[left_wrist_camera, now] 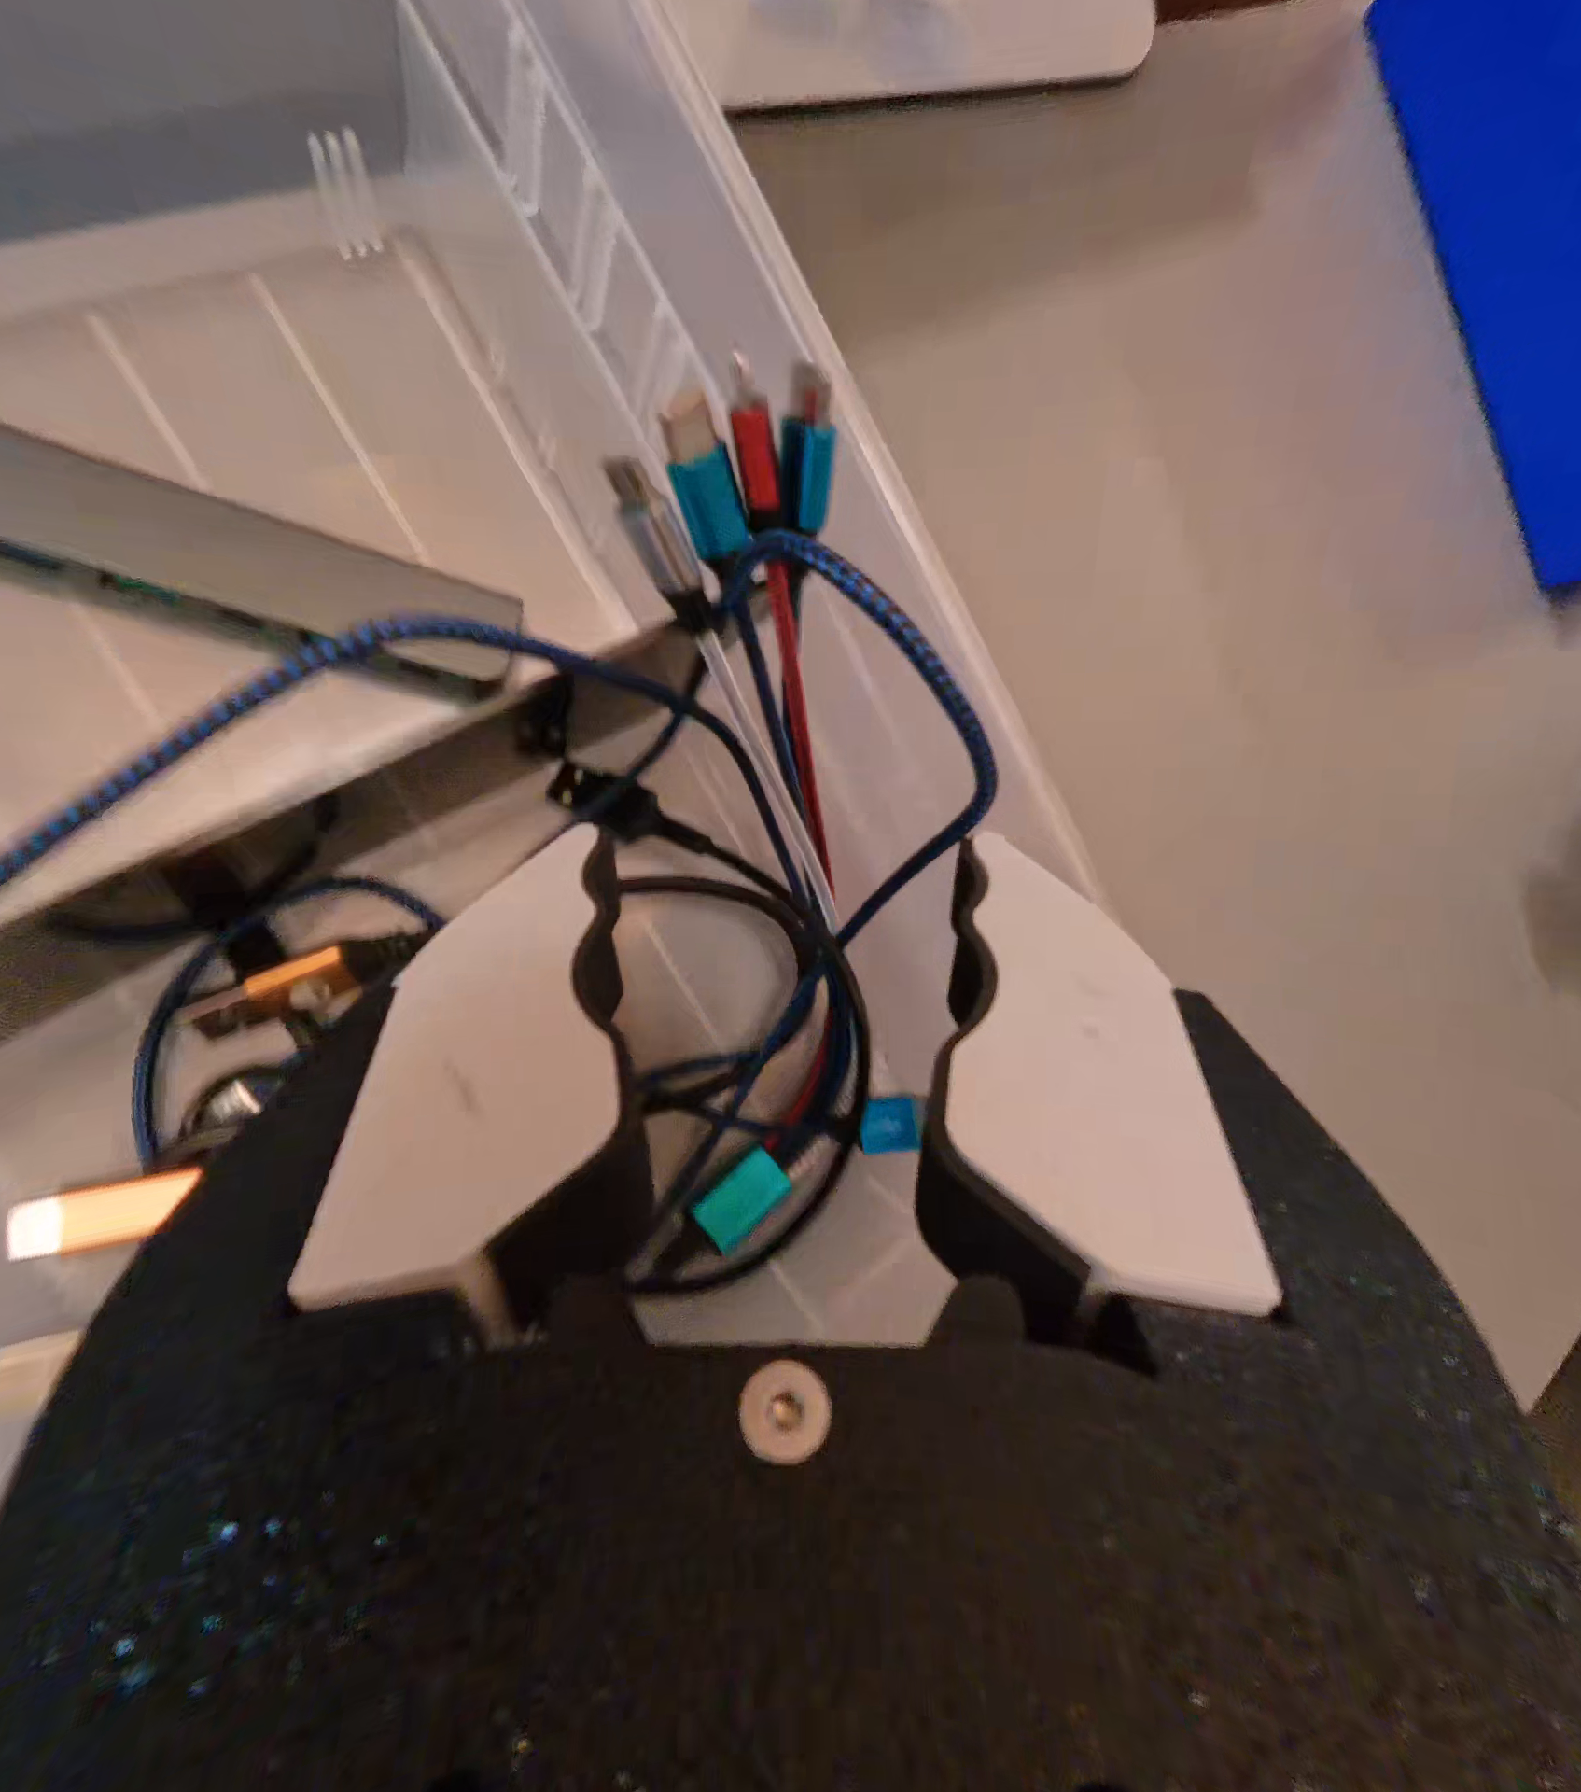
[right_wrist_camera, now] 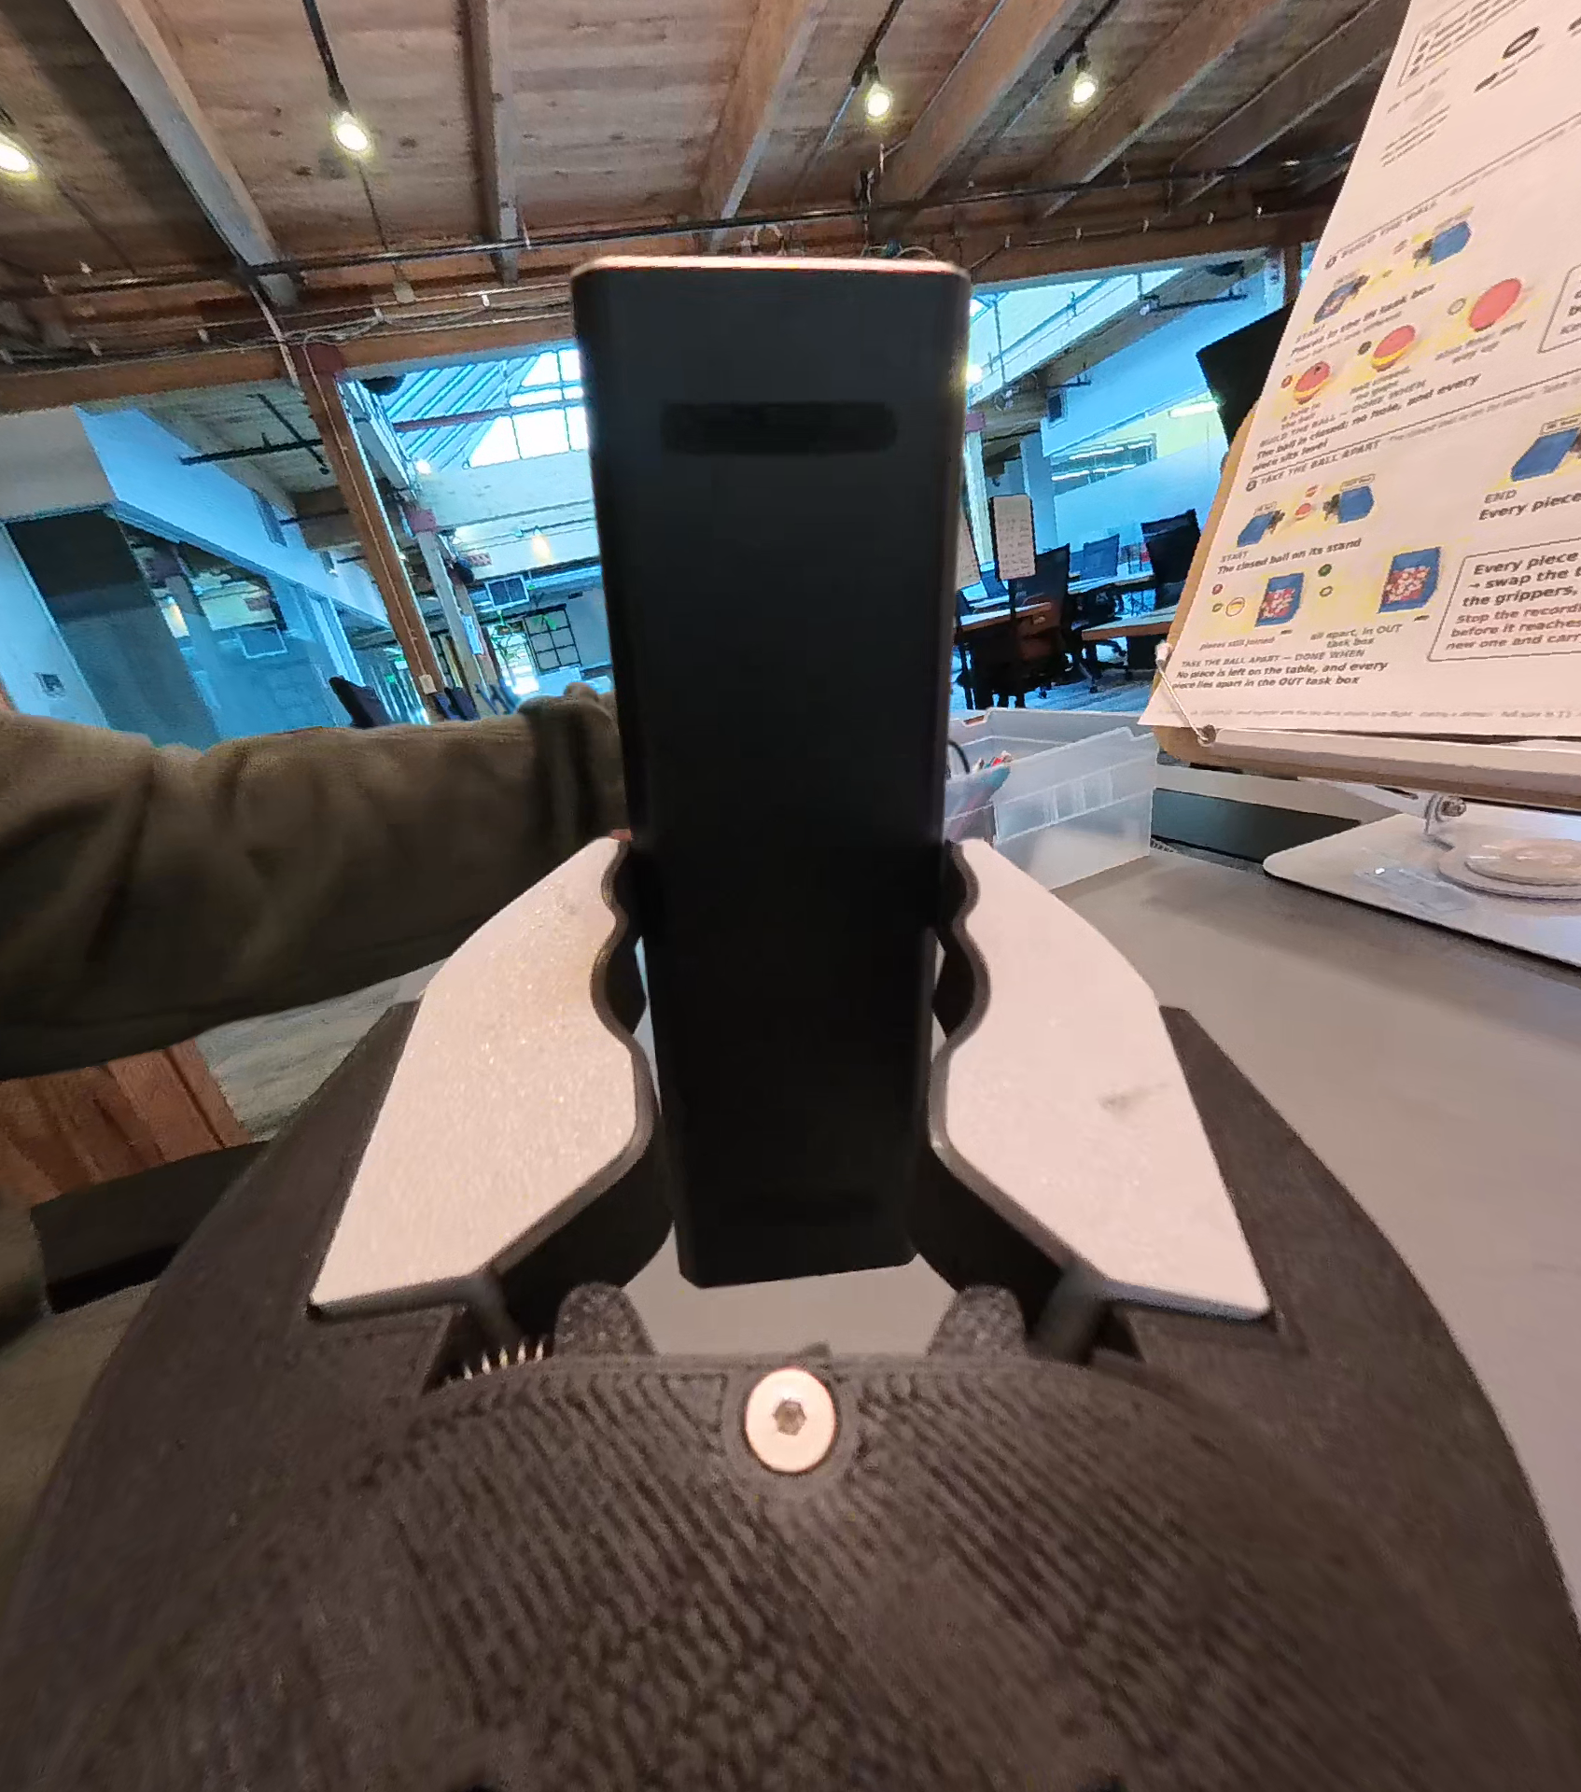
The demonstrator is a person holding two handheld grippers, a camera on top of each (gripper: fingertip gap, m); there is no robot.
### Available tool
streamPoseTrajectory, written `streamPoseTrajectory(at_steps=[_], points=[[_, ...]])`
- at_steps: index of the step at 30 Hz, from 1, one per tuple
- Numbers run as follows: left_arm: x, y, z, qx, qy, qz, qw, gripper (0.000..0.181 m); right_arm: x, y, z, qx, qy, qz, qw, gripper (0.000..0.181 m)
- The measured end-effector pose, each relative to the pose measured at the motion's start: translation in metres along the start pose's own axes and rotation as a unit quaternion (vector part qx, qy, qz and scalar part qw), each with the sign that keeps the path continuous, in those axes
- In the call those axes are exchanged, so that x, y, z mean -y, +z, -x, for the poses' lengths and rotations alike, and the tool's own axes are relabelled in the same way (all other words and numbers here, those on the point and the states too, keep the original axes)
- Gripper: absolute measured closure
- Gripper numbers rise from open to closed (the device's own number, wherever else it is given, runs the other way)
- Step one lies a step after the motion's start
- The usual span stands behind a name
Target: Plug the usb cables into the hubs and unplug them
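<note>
Right wrist view: fingers (right_wrist_camera: 782, 970) clamp black hub (right_wrist_camera: 772, 679); left gripper (left_wrist_camera: 782, 950) agape over cables (left_wrist_camera: 767, 1018).

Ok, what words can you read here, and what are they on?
Instruction sheet on the stand: printed words beside coloured drawings; I don't repeat writing.
Black hub in the right tongs: dark patch, nothing readable.
Far whiteboard: too small.
Cables and clear bin: no writing shows.

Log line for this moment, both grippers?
left gripper: open over cables in clear bin | right gripper: shut on black hub, raised
</note>
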State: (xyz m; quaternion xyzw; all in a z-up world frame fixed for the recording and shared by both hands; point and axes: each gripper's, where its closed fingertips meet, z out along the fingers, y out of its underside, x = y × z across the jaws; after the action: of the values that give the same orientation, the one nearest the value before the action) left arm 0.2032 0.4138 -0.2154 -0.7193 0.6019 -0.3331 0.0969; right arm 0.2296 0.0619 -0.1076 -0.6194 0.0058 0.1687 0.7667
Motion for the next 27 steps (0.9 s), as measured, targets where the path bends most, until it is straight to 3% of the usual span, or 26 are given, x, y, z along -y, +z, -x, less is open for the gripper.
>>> streamPoseTrajectory(at_steps=[6,9,12,16,27], points=[[0.014,0.022,0.004,-0.101,-0.013,-0.063,0.993,0.115,-0.002,-0.002,-0.007,-0.003,0.015,-0.005,1.000,0.121],[0.015,0.023,-0.006,-0.163,-0.037,-0.067,0.984,0.132,-0.002,-0.002,-0.007,-0.004,0.013,-0.001,1.000,0.121],[0.017,0.018,-0.022,-0.198,-0.006,-0.079,0.977,0.166,-0.002,-0.003,-0.008,-0.003,0.012,-0.002,1.000,0.122],[0.015,0.010,-0.035,-0.205,0.046,-0.098,0.973,0.179,-0.003,-0.003,-0.008,-0.002,0.011,0.001,1.000,0.121],[0.023,-0.047,-0.045,-0.123,0.120,-0.126,0.977,0.180,0.006,-0.004,-0.001,0.005,-0.005,-0.004,1.000,0.122]])
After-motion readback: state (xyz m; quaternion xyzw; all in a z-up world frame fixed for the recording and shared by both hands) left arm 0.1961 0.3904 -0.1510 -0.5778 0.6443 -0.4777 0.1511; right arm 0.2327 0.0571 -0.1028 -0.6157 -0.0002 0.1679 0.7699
